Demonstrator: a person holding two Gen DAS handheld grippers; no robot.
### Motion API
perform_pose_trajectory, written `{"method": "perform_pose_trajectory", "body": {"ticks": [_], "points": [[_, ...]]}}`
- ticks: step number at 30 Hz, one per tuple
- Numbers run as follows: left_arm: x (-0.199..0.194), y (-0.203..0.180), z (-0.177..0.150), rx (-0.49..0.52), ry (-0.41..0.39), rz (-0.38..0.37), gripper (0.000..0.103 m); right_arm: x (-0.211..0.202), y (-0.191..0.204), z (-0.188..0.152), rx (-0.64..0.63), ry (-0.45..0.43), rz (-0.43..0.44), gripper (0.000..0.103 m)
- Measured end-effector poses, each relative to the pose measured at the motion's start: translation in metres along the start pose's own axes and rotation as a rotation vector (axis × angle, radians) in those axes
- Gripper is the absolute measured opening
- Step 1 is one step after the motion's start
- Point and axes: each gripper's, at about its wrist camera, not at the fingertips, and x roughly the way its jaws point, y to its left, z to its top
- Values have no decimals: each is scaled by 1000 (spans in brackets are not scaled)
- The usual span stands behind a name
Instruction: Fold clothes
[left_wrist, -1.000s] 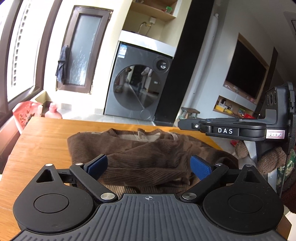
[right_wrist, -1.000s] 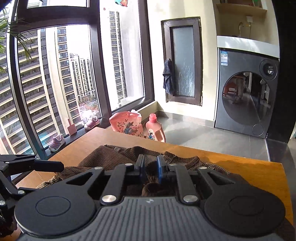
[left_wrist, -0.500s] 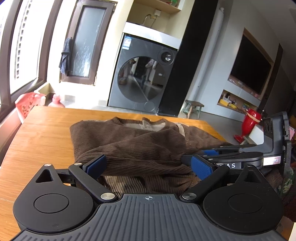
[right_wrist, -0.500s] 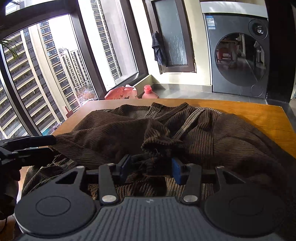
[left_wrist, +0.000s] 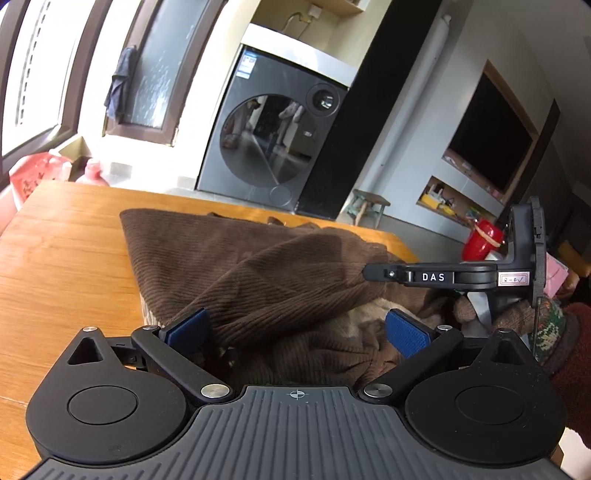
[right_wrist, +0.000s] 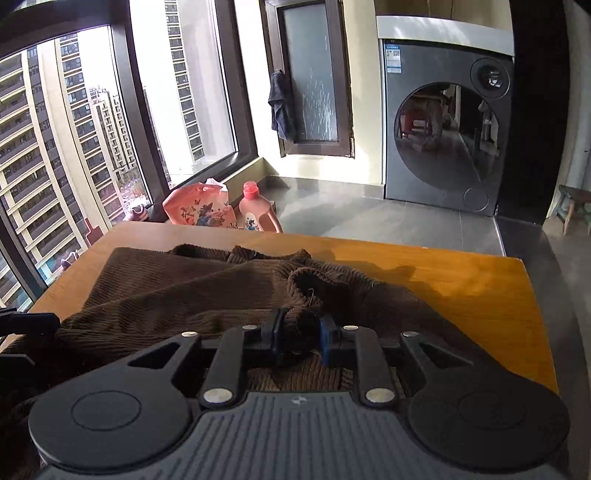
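Note:
A brown corduroy garment (left_wrist: 258, 266) lies crumpled on the wooden table (left_wrist: 66, 251), one layer pulled over another. My left gripper (left_wrist: 297, 328) hangs open over the garment's near edge. Its blue pads (left_wrist: 188, 326) stand wide apart, with cloth lying between them but not pinched. In the right wrist view my right gripper (right_wrist: 300, 336) is closing on a bunched fold of the garment (right_wrist: 184, 291), and the cloth fills the narrow gap between its pads. From the left wrist view the right gripper (left_wrist: 367, 272) shows side-on at the garment's right edge.
A grey washing machine (right_wrist: 447, 140) stands beyond the table's far edge. A pink bag (right_wrist: 199, 210) and a detergent bottle (right_wrist: 256, 214) sit on the floor by the tall windows. A small stool (left_wrist: 369, 206) and a red object (left_wrist: 484, 240) are to the right.
My right gripper opened, moved over the garment and closed again on a bunched fold. A cloth layer now drapes further across the pile. My left gripper sank slightly and stayed open.

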Motion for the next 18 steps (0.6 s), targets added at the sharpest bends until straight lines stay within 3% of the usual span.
{"method": "perform_pose_trajectory", "body": {"ticks": [3, 5, 7, 12, 15, 18], "points": [[-7, -1, 2, 14, 2, 23, 103, -23, -25, -7, 118, -21, 54, 27], [-17, -1, 5, -1, -16, 23, 103, -65, -51, -10, 193, -92, 53, 33], [-27, -4, 7, -21, -40, 16, 103, -112, -86, -22, 293, -160, 20, 50], [-35, -15, 12, -55, -65, -17, 103, -193, -176, -115, 775, -161, -13, 50], [-29, -27, 16, -49, -56, -20, 103, -205, -203, -184, 1084, -126, 69, 50], [-25, -37, 19, -51, -42, -22, 103, -193, -207, -226, 1266, -114, 170, 50]]}}
